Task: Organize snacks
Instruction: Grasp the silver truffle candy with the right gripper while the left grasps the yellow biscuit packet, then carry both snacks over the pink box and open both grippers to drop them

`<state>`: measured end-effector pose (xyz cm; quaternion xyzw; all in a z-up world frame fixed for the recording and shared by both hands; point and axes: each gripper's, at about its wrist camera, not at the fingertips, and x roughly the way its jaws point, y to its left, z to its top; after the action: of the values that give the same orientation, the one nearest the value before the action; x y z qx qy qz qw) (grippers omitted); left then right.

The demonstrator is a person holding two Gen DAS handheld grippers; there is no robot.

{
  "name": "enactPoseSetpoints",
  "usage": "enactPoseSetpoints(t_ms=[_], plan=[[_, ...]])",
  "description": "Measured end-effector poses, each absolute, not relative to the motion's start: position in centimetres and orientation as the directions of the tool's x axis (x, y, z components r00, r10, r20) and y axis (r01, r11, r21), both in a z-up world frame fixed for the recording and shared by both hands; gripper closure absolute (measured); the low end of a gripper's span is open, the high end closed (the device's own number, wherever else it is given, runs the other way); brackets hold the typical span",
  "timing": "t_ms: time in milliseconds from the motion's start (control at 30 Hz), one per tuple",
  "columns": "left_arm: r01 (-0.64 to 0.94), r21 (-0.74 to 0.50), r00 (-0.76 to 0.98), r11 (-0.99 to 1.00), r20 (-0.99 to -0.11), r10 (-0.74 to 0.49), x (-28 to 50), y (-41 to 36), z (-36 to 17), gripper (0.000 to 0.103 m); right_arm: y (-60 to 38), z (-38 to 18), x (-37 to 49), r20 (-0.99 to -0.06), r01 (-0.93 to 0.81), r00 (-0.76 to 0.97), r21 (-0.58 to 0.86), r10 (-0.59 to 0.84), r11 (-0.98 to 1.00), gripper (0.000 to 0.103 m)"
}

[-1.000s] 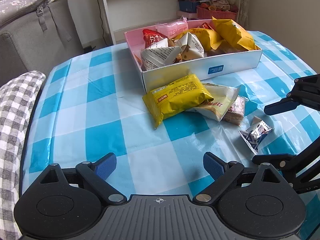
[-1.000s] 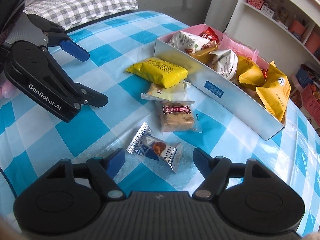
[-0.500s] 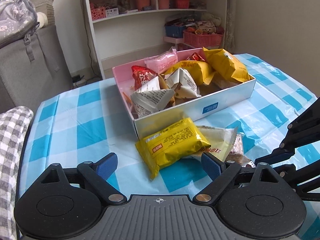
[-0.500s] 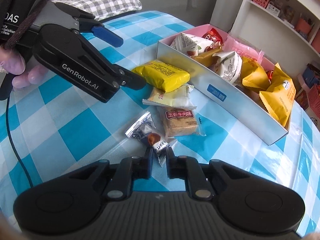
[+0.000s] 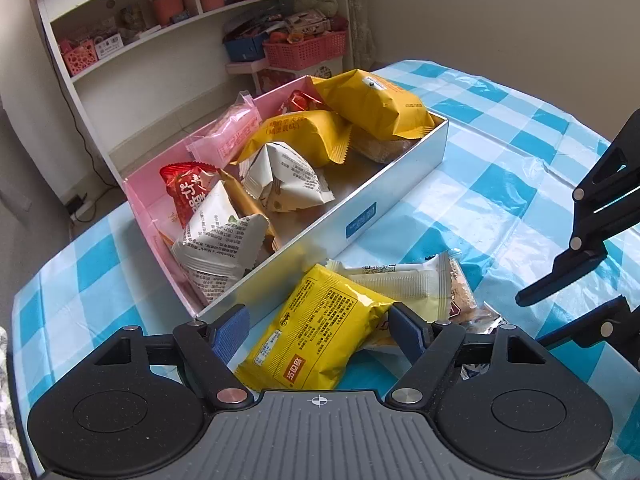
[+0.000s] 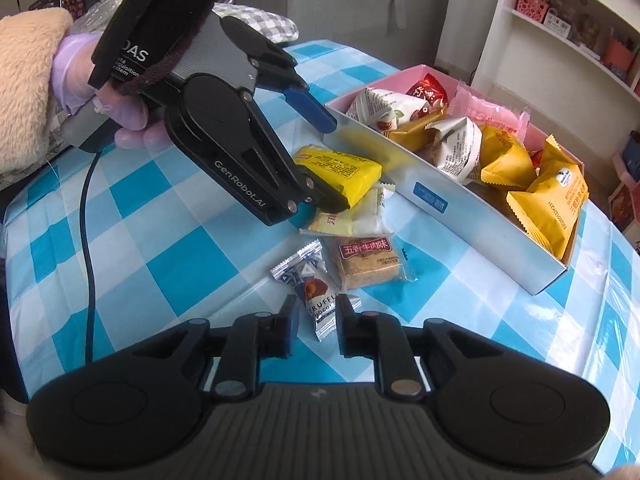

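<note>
My left gripper (image 5: 318,330) is open, its blue pads on either side of a yellow snack packet (image 5: 316,330) on the checked tablecloth. In the right wrist view the left gripper (image 6: 324,168) hangs over that yellow packet (image 6: 344,170). My right gripper (image 6: 316,320) is shut on a silver truffle chocolate wrapper (image 6: 312,288). A cream packet (image 6: 352,218) and a brown biscuit packet (image 6: 368,262) lie beside it. The pink and white snack box (image 6: 452,204) holds several packets.
A white shelf unit (image 5: 168,40) with baskets stands behind the table. A grey checked cushion (image 6: 260,26) and a grey bag are at the far left side. The blue checked tablecloth (image 6: 132,248) stretches to the left of the snacks.
My left gripper has moved forward until its open pads flank the yellow packet. My right gripper has closed on the truffle wrapper.
</note>
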<state>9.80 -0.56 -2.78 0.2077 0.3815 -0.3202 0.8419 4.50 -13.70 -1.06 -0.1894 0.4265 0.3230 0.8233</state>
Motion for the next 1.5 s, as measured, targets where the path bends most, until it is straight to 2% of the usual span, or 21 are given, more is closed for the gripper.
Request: enactPoseSetpoints(t_ms=[67, 100, 333, 400, 567, 767, 1133, 1167, 1200, 1267, 1367, 1500], plan=[[0.709, 0.067, 0.466, 0.702, -0.792, -0.395, 10.5, -0.4, -2.8, 0.025, -13.5, -1.1, 4.6, -0.813, -0.691, 0.441, -0.037, 0.38, 0.722, 0.062], [0.713, 0.049, 0.449, 0.7, -0.799, -0.401, 10.8, -0.3, -2.8, 0.025, -13.3, -1.2, 4.8, -0.807, -0.689, 0.443, -0.028, 0.391, 0.724, 0.06], [0.682, -0.082, 0.378, 0.727, -0.812, -0.445, 11.5, 1.1, -3.4, 0.027, -12.3, -2.5, 6.3, -0.799, -0.698, 0.427, 0.006, 0.423, 0.716, 0.057], [0.67, -0.097, 0.379, 0.736, -0.808, -0.451, 11.2, 1.4, -3.6, 0.029, -12.3, -2.5, 6.3, -0.797, -0.7, 0.418, 0.023, 0.435, 0.714, 0.058], [0.653, -0.103, 0.371, 0.751, -0.82, -0.435, 9.4, 1.9, -4.2, 0.043, -12.0, -2.4, 5.7, -0.821, -0.73, 0.38, 0.017, 0.427, 0.683, 0.061], [0.652, -0.048, 0.394, 0.757, -0.832, -0.392, 6.4, 1.2, -4.4, 0.043, -12.0, -3.1, 5.2, -0.856, -0.749, 0.351, -0.013, 0.379, 0.662, 0.061], [0.492, 0.008, 0.479, 0.87, -0.838, -0.263, 6.0, -0.6, -4.4, 0.043, -11.6, -3.7, 4.8, -0.865, -0.774, 0.373, -0.09, 0.336, 0.627, 0.063], [0.483, 0.011, 0.483, 0.876, -0.837, -0.255, 5.9, -0.6, -4.4, 0.044, -11.5, -3.7, 4.8, -0.865, -0.774, 0.371, -0.087, 0.339, 0.627, 0.065], [0.473, 0.013, 0.487, 0.881, -0.837, -0.249, 5.8, -0.7, -4.4, 0.045, -11.5, -3.7, 4.8, -0.865, -0.775, 0.366, -0.079, 0.343, 0.627, 0.073], [0.454, 0.017, 0.492, 0.891, -0.838, -0.235, 5.8, -0.8, -4.3, 0.05, -11.3, -3.6, 4.8, -0.868, -0.779, 0.34, -0.044, 0.363, 0.625, 0.081], [0.417, 0.01, 0.492, 0.909, -0.843, -0.217, 5.8, -0.7, -4.1, 0.056, -10.7, -3.6, 4.4, -0.867, -0.786, 0.359, -0.08, 0.346, 0.613, 0.082], [0.373, 0.008, 0.493, 0.928, -0.849, -0.191, 5.5, -0.4, -3.8, 0.056, -10.4, -3.3, 4.4, -0.866, -0.778, 0.368, -0.088, 0.339, 0.622, 0.085]])
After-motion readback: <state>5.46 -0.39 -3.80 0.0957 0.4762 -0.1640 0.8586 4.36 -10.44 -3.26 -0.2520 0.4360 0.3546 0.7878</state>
